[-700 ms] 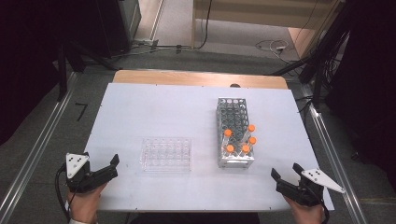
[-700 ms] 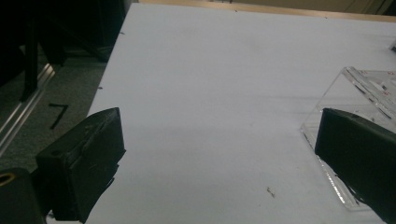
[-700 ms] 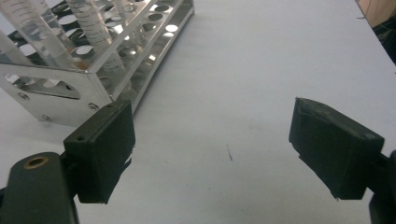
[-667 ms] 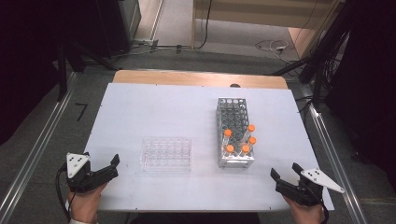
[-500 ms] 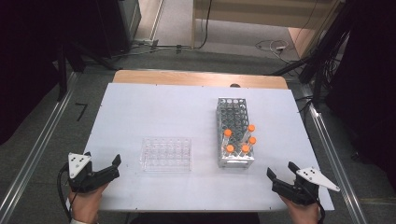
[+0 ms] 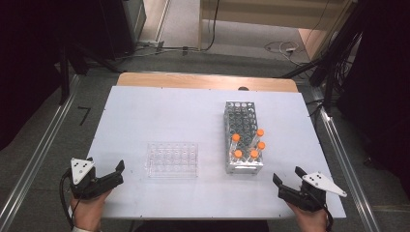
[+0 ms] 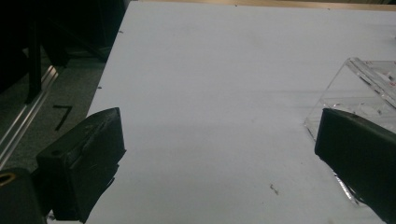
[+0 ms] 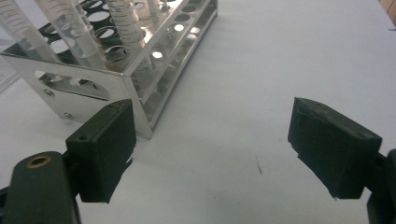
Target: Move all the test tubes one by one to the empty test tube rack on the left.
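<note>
Your right gripper [image 6: 285, 178] stands with its jaws spread wide and nothing between them, low over the near right edge of the table [image 6: 159, 104]. It has crept a little to the left and toward the metal rack [image 6: 243, 136] in the last moment, so your approach looks only just begun; nothing is touched yet. Your left gripper [image 6: 116, 171] is also wide open and empty, parked at the near left corner, near the clear plastic tray [image 6: 172, 159] but apart from it.

The rack stands upright right of centre, its near end facing your right gripper. Five orange-capped tubes [image 6: 249, 145] sit upright in its near rows; the far rows are empty holes. In the right gripper view the tubes [image 8: 77, 32] show clear walls with printed graduations, and the rack's corner lies just ahead of the left jaw.
</note>
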A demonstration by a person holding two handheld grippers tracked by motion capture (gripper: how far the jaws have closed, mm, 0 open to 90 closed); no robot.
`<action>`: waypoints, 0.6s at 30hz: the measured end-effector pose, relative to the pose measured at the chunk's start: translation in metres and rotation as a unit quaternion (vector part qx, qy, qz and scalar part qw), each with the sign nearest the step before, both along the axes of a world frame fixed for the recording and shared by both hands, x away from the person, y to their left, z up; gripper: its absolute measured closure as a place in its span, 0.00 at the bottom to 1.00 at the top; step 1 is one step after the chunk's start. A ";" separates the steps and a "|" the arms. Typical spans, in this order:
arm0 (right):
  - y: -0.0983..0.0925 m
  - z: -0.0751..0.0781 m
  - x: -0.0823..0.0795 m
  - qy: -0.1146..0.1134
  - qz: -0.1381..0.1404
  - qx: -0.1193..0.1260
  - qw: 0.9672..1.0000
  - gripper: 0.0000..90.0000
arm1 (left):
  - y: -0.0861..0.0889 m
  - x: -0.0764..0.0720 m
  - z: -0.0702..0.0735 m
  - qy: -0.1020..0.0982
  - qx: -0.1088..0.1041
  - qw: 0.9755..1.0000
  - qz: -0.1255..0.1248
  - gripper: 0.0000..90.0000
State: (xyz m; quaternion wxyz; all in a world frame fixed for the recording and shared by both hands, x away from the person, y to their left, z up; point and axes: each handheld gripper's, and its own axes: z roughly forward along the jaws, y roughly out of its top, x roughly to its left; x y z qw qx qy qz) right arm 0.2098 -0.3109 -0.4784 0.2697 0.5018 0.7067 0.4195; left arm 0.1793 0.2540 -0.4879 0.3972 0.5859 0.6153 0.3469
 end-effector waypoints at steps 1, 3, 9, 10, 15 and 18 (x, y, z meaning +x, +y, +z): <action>-0.001 0.000 0.000 0.001 -0.003 0.001 1.000 0.15 | 0.000 0.000 0.000 0.001 0.001 1.000 0.000 0.02; -0.004 0.000 0.001 0.001 -0.007 0.001 1.000 0.15 | -0.001 0.000 0.000 0.001 0.002 1.000 0.000 0.02; -0.004 0.001 0.001 0.000 -0.008 0.007 1.000 0.16 | -0.001 0.000 0.000 0.000 0.002 1.000 0.001 0.02; -0.003 0.001 0.001 -0.001 -0.004 0.008 1.000 0.16 | -0.001 0.000 0.000 0.000 0.002 1.000 0.001 0.02; 0.007 0.007 0.003 -0.011 0.009 0.011 1.000 0.19 | 0.000 0.000 0.000 -0.002 0.001 1.000 0.004 0.03; 0.013 0.011 0.004 -0.016 0.021 0.018 0.999 0.20 | 0.001 0.000 0.000 -0.002 0.001 1.000 0.004 0.03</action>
